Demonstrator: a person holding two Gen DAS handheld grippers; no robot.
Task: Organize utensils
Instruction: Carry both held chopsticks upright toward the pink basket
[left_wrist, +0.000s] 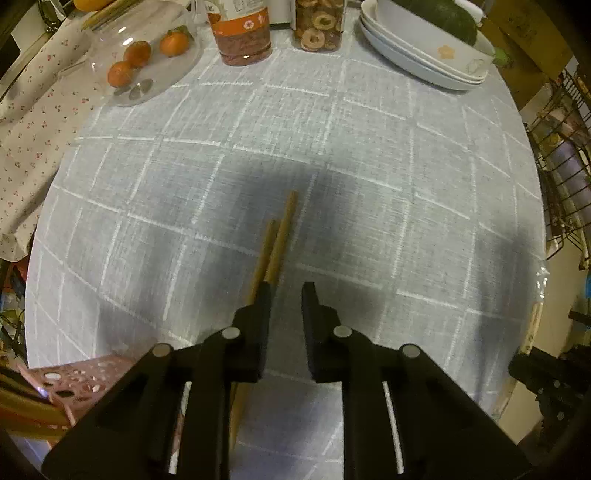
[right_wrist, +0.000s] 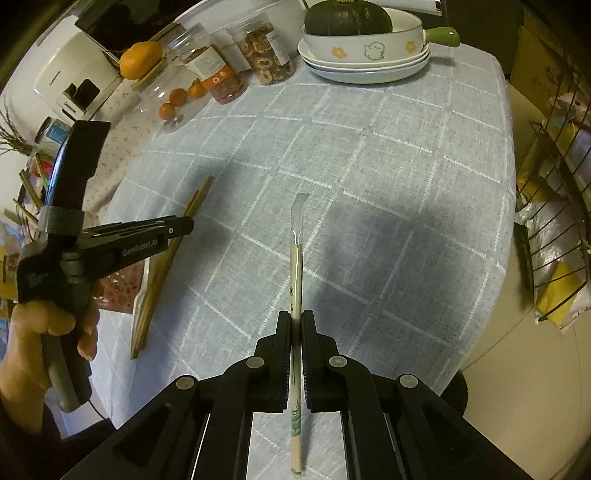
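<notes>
At the left edge of the surface (right_wrist: 369, 166), a pink perforated tray (left_wrist: 74, 380) sits partly off the cloth, and the brown wooden chopsticks (left_wrist: 280, 236) lie with their near ends toward it and their far ends out on the grid-patterned cloth. The left gripper (left_wrist: 286, 291) is over them; its fingers stand a little apart, one finger overlapping the sticks, and no firm clamp on them shows. Further right, the right gripper (right_wrist: 296, 321) has its fingers closed on a wrapped pair of disposable chopsticks (right_wrist: 296, 266), lifted clear of the cloth. Judging from this, sorting is mid-way: one pair is in hand, the brown pair is not yet picked up, and nothing visibly sits in a final place.
</notes>
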